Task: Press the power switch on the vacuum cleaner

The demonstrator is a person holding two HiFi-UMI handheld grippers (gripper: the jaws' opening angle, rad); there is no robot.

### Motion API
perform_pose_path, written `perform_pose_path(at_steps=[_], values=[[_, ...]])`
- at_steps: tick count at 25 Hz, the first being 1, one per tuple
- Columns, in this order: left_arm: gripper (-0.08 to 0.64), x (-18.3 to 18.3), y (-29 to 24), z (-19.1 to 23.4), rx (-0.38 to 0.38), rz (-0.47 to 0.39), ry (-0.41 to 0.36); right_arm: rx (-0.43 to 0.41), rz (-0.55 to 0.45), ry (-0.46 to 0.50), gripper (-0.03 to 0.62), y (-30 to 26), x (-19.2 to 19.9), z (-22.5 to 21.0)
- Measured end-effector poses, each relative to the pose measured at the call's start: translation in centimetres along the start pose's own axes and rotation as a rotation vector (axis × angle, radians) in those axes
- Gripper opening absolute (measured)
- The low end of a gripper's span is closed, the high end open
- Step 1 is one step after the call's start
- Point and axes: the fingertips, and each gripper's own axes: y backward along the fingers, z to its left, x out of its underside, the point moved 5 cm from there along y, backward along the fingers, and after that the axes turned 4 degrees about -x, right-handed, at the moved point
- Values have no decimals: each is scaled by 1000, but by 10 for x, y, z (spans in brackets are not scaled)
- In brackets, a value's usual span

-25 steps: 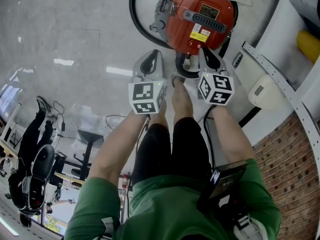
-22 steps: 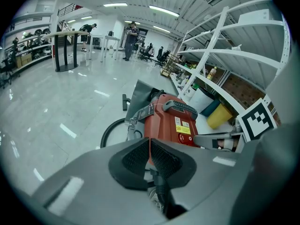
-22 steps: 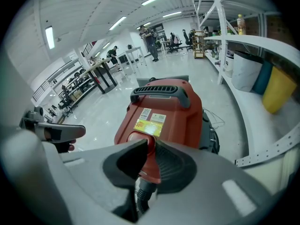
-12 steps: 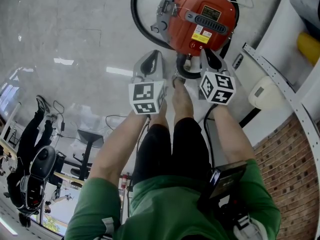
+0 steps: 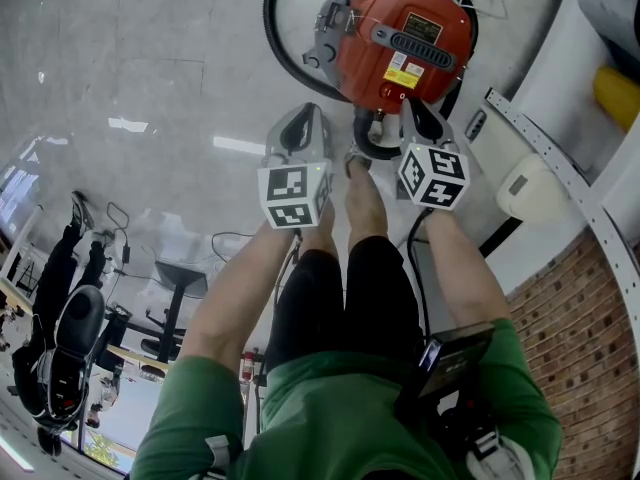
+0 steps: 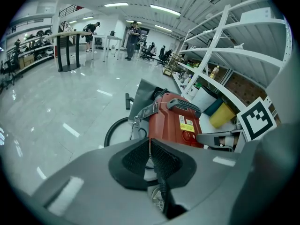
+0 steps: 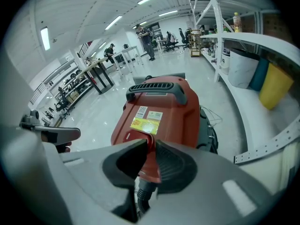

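Observation:
A red vacuum cleaner (image 5: pixel 400 43) stands on the glossy floor just ahead of the person's feet; it has a black handle and yellow and white labels. Its round red power switch (image 7: pixel 134 136) sits on the near edge below the labels. My right gripper (image 5: pixel 414 110) is shut, and its tips (image 7: pixel 152 146) hover right at that switch; I cannot tell if they touch it. My left gripper (image 5: pixel 300 128) is also shut and empty. It hangs left of the vacuum cleaner (image 6: pixel 176 123), short of it.
A black hose (image 5: pixel 272 38) loops from the vacuum's left side, and a hose end (image 7: pixel 140 191) lies below the right jaws. A white metal shelf rack (image 5: pixel 560 168) with a yellow bin (image 5: pixel 615 88) runs along the right. The person's foot (image 5: pixel 362 183) is between the grippers.
The vacuum sits a touch higher and further right in the head view. Both grippers hold about the same place and stay shut.

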Motion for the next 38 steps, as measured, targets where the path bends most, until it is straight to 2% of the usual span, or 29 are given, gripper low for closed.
perform_pose_path(at_steps=[9,13,22,28,38], values=[[8,10,16,6,-29,44,-30,-9,105,-13,45,2,-5,1],[8,3,31,5,-38,38,-59,4,99,-6,32,23,-8,4],[8,-29,75,-6,-30,-16,-105,34,30,43,31,88,-29,20],[8,-51,112,-16,-18,-62,-122,52,-37,84,5,140,-46,40],[8,-95,176,-28,14,-175,-151,69,-174,120,3,219,-85,77]])
